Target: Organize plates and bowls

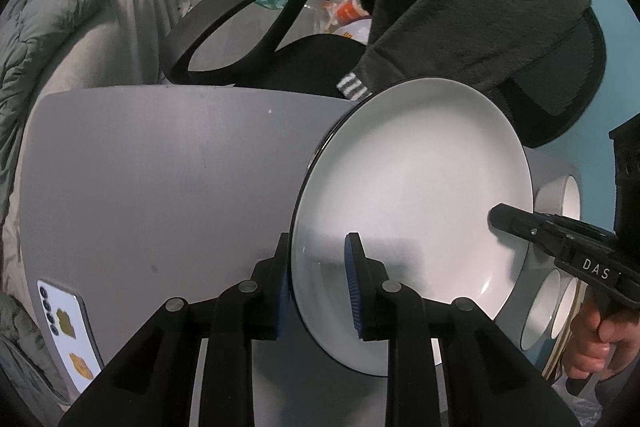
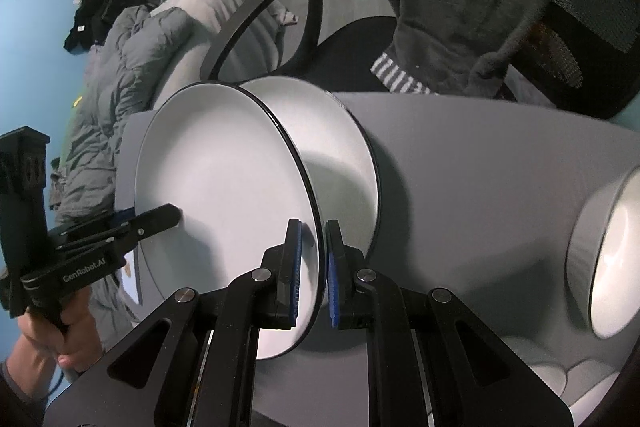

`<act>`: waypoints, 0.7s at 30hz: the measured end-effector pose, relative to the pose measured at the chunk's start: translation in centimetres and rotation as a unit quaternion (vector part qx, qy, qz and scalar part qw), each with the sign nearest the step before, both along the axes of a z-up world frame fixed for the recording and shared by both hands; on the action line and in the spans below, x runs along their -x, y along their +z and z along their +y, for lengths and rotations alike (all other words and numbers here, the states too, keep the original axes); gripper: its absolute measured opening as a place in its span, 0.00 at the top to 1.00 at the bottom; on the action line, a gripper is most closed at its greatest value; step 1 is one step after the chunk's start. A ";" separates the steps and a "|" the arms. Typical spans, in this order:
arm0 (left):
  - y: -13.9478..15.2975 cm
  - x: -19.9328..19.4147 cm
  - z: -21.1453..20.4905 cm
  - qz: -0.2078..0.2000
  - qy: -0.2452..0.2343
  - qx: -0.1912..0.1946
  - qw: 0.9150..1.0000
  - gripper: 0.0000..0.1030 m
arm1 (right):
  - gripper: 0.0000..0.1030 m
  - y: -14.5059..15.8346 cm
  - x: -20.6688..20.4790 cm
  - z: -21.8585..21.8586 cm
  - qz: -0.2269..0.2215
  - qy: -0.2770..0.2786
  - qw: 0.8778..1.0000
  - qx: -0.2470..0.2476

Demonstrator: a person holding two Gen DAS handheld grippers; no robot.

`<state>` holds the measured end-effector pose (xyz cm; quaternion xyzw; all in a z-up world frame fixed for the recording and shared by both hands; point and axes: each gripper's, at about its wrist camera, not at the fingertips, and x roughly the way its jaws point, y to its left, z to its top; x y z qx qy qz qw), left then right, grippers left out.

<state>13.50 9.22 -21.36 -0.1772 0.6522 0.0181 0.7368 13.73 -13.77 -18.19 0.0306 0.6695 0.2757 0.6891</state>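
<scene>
White plate [image 2: 224, 179] is being held by opposite rims above the grey table [image 1: 160, 187], clamped tightly by the right gripper [image 2: 313, 267] and loosely straddled by the left gripper [image 1: 316, 283], while a second plate [image 2: 344, 163] is being left lying beneath, with bowls [image 2: 612, 259] beyond.
</scene>
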 end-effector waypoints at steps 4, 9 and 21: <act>-0.5 -0.6 0.2 0.010 0.008 -0.003 1.000 0.76 | 0.89 -0.9 -1.6 0.3 0.016 0.003 1.000 0.006; -0.8 -1.1 -0.2 0.018 0.007 -0.004 1.000 0.76 | 0.89 -1.4 -2.5 0.5 0.024 0.000 1.000 0.013; -1.4 -1.6 -1.3 0.025 -0.022 -0.026 0.999 0.76 | 0.76 -1.5 -3.4 1.0 0.047 0.004 0.997 0.063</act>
